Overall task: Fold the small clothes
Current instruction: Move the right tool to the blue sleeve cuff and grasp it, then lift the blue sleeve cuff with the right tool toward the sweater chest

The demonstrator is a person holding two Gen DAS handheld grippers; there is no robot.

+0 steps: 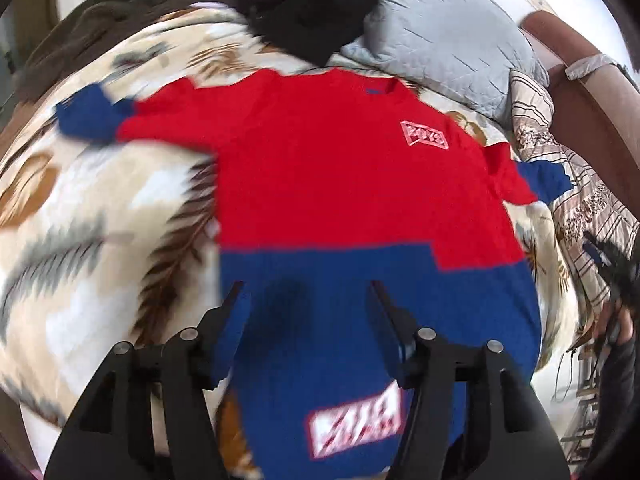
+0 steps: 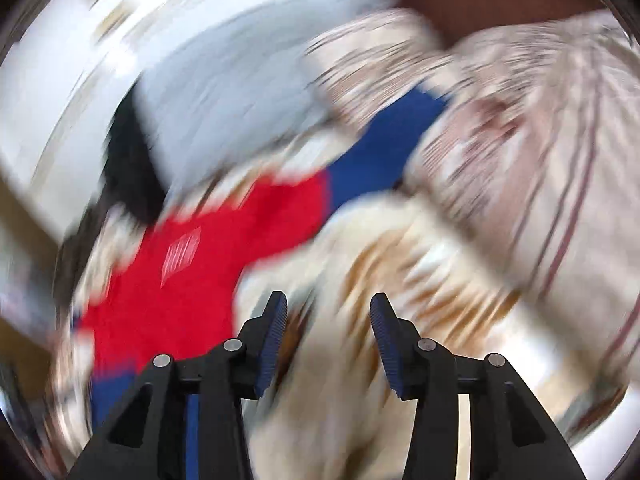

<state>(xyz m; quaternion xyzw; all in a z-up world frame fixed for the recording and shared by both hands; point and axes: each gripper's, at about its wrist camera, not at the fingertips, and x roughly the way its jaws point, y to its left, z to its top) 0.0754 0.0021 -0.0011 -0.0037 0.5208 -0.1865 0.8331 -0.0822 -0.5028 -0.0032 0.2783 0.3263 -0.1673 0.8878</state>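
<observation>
From my left wrist camera: a small red-and-blue sweater (image 1: 340,184) lies spread flat, front up, on a feather-print blanket (image 1: 100,208), both sleeves out to the sides. My left claw (image 1: 306,300) hangs over the blue hem band with its fingers spread and nothing between them. A grey pillow (image 1: 448,28) and a black garment (image 1: 304,4) sit beyond the collar.

From my right wrist camera, badly smeared by motion: my right claw (image 2: 329,314) is also spread and empty, over bare blanket just beside the sweater's body, with the red-and-blue sleeve (image 2: 360,152) ahead near a striped cushion (image 2: 520,152).

To fold well, I judge each claw should pinch a sleeve near its cuff — only one layer of knit, not the blanket — and carry it across the chest so the edges lie straight before the hem comes up.
</observation>
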